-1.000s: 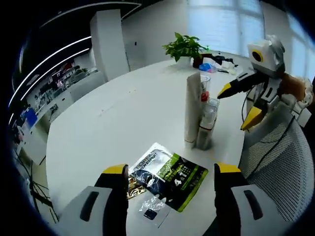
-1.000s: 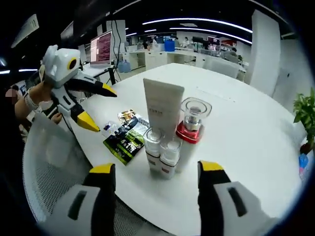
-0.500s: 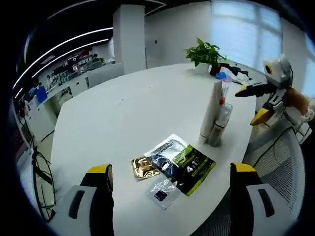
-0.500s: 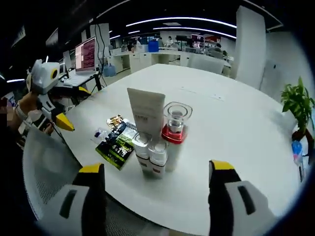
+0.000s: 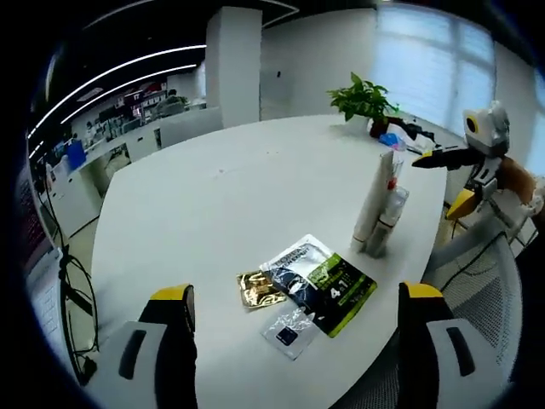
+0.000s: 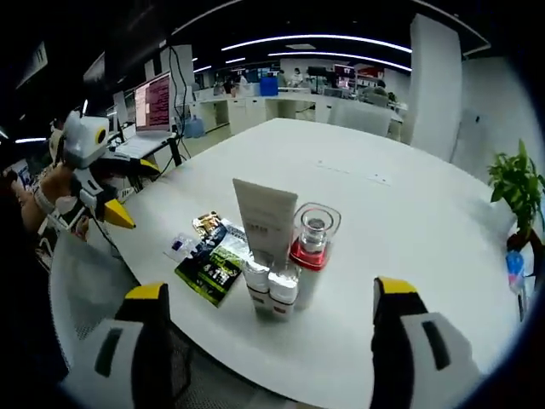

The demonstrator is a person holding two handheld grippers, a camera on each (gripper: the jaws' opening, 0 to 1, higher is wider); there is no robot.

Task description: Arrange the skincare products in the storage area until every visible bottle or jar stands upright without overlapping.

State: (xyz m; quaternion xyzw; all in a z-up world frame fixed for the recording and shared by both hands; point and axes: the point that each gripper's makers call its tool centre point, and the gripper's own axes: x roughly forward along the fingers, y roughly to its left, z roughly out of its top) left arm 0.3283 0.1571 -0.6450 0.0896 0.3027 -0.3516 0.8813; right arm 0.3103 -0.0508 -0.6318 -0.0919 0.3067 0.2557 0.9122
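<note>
A large white table [image 5: 213, 204] with a rounded edge stands in an open office, a grey mesh chair [image 5: 485, 281] drawn up beside it and a green potted plant [image 5: 364, 95] at its far side. Behind the plant bright windows [image 5: 426, 60] line the wall, and a wide white pillar [image 5: 232, 64] rises near them. Long light strips [image 6: 324, 38] cross the dark ceiling above rows of desks [image 6: 281, 102], and a lit monitor [image 6: 156, 102] stands on a side desk

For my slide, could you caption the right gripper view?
Open right gripper faces upright skincare bottles beside flat sachets.
</note>
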